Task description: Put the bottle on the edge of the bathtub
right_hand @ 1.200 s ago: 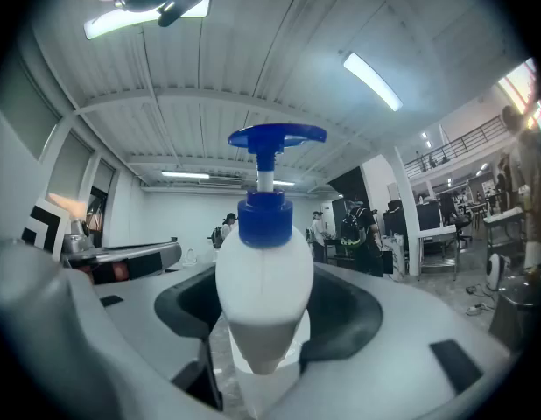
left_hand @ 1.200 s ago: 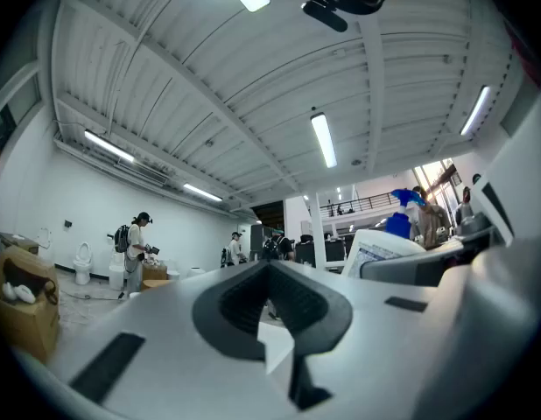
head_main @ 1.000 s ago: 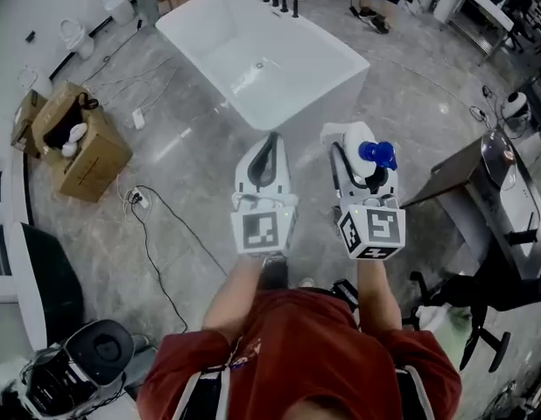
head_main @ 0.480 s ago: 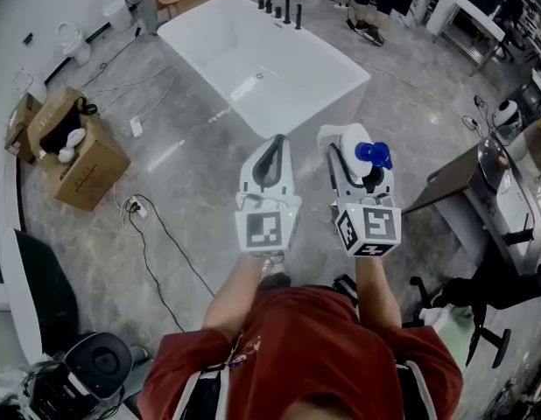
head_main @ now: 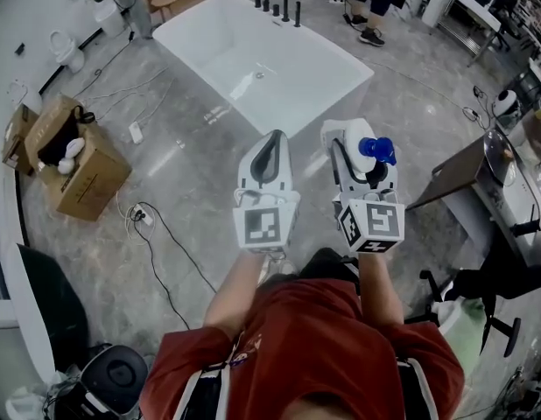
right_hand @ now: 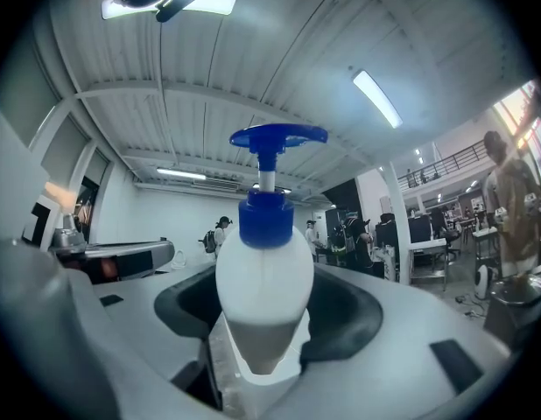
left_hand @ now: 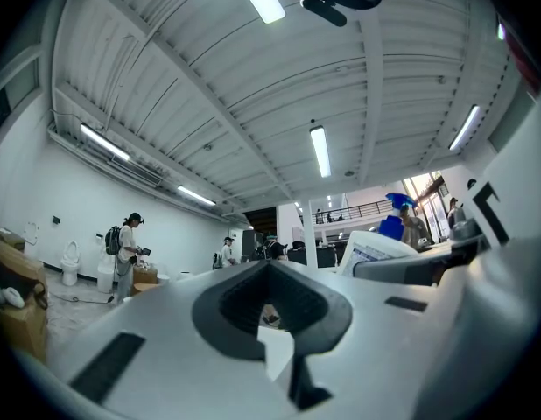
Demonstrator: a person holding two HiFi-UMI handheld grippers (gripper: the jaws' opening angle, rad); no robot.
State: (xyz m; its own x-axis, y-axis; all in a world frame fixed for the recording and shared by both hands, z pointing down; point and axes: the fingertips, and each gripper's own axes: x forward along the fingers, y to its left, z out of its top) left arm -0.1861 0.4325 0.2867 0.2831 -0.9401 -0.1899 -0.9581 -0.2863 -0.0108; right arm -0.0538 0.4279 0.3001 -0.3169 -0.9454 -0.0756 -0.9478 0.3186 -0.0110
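Both grippers ride forward with us, floor sliding back | right gripper (head_main: 351,150) clamped on upright bottle (right_hand: 263,278) | left gripper (head_main: 269,150) jaws together, empty | bathtub (head_main: 345,52) ahead, slightly left, rim still well apart | we judge right hand delivers.

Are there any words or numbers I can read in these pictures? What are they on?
Nothing here can be read as words or numbers.
Label on the white bottle: there is print, too blurred to read.
Marker cube on the left gripper: black-and-white squares, no letters.
Marker cube on the right gripper: the same, no letters.
Cardboard box: no print can be made out.
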